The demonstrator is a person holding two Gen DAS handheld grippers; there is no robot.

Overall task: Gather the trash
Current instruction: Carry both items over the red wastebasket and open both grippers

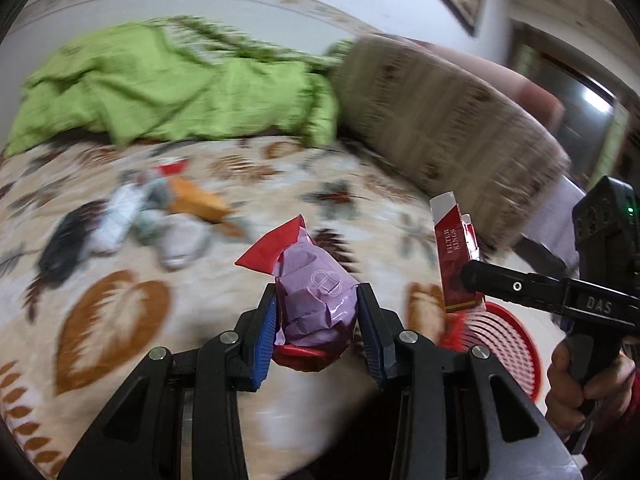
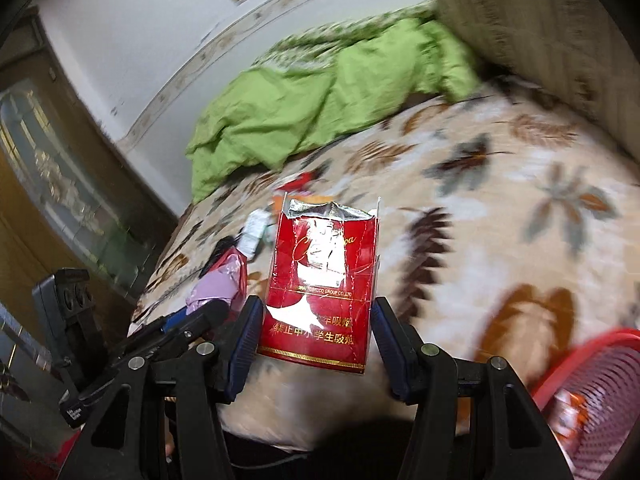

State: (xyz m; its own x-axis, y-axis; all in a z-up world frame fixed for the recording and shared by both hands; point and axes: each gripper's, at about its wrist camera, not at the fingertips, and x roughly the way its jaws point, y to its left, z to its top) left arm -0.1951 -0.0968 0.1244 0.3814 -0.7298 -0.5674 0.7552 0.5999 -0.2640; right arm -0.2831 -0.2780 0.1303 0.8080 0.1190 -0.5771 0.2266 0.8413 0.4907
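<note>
- Green blanket [image 1: 172, 84] bunched on the leaf-patterned bed [image 1: 120, 312]
- Brown patterned pillow [image 1: 440, 120] beside it
- Wooden cabinet [image 2: 44, 184] against the wall

Basket [image 1: 504, 344] right of wrapper [image 1: 316, 300]

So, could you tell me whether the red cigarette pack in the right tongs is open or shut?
Open: the cigarette pack has its top torn away, with ragged silver foil showing at the upper edge. Whether any cigarettes remain inside cannot be told.

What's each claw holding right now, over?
Left gripper shut on purple wrapper. Right gripper shut on red cigarette pack. Red basket close by, path clear.
</note>
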